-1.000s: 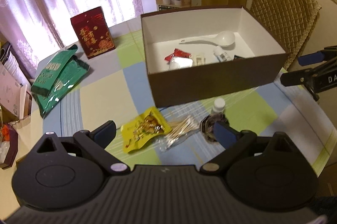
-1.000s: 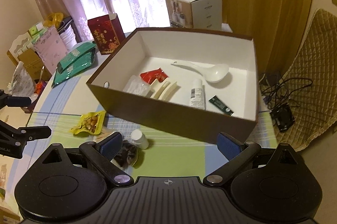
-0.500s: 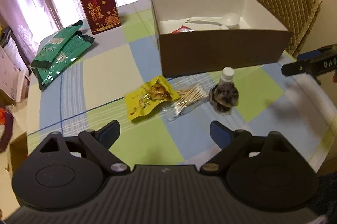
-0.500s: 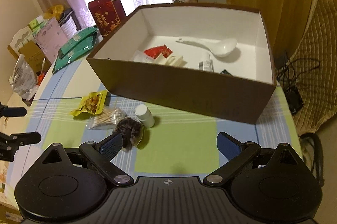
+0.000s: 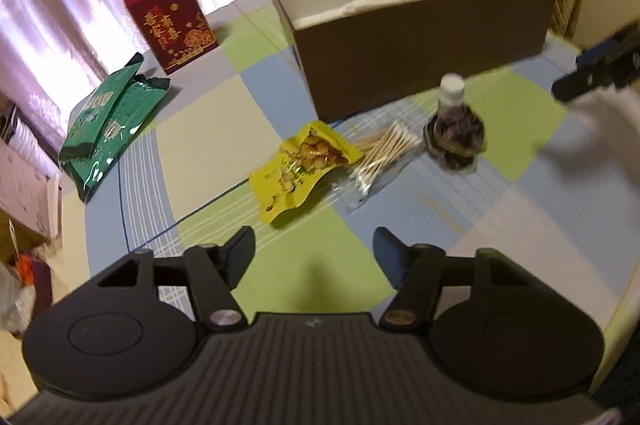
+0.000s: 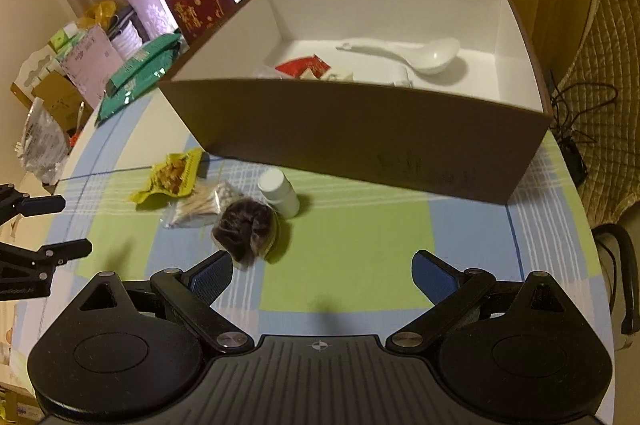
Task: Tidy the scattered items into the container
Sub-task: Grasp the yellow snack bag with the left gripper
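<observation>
both grippers hang above the desk (image 6: 360,225) with nothing in them: the left gripper (image 5: 314,245) has its jaws wide apart, and so does the right gripper (image 6: 322,271). the landmark here is the brown box (image 6: 360,129), the container for the tidy-up. it already holds a white spoon (image 6: 416,51), a red packet (image 6: 306,67) and a few pale things half hidden by its near wall.

three items lie just in front of the box's near wall: a yellow snack pouch (image 5: 306,165), a clear bag of cotton swabs (image 5: 380,153) touching the pouch's edge, and a small bottle (image 6: 278,193) with a white cap. a dark bundle (image 6: 246,225) lies against the bottle; whether it is part of the bottle or a separate thing is unclear.

risks, as i judge them: the bottle lies on its side and could roll if one finger nudges it before the other. the swab bag is slick and thin, so a pinch may slip or drag the pouch along. a low carry could also clip the box's tall wall.
</observation>
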`<state>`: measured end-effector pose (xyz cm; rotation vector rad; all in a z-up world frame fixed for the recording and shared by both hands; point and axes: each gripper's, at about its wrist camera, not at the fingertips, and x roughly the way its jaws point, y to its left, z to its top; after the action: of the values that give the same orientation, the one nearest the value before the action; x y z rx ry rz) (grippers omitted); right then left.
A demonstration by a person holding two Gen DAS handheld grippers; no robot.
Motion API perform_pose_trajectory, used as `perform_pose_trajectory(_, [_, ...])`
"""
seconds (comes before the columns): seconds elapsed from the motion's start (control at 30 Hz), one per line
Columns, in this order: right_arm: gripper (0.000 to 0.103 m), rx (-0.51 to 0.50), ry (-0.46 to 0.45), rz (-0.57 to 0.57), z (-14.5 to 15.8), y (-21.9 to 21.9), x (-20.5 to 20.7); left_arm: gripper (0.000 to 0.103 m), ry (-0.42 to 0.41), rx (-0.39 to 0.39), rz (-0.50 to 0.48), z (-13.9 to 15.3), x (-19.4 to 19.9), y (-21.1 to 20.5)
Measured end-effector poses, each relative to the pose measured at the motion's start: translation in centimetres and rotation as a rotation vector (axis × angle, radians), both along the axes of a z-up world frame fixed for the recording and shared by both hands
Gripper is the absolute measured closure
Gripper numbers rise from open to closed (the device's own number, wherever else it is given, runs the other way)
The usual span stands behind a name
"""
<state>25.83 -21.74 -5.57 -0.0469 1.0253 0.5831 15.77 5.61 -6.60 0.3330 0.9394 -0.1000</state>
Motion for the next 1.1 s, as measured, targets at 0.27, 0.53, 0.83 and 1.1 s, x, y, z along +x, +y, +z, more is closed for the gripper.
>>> perform_pose_trajectory(0.27, [0.002, -0.022, 0.042, -0.035, -1.6, -0.3, 0.6, 0.053, -0.011, 0.158, -0.137, -3.9, 1.9, 0.3])
perform_pose_trajectory(0.53, [0.002, -0.035, 0.059, -0.065, -2.2, -0.3, 1.2, 0.075, 0.006, 0.293, -0.263, -7.9, 4.7, 0.4])
perform_pose_trajectory(0.83, [0.002, -0.042, 0.085, -0.083, -2.7, -0.4, 1.6, 0.101, -0.011, 0.330, -0.291, -7.4, 4.0, 0.9])
perform_pose_trajectory(1.1, [0.002, -0.006, 0.092, -0.025, -3.0, 1.1, 1.2, 0.100, 0.113, 0.303, -0.160, -6.6, -0.3, 3.0])
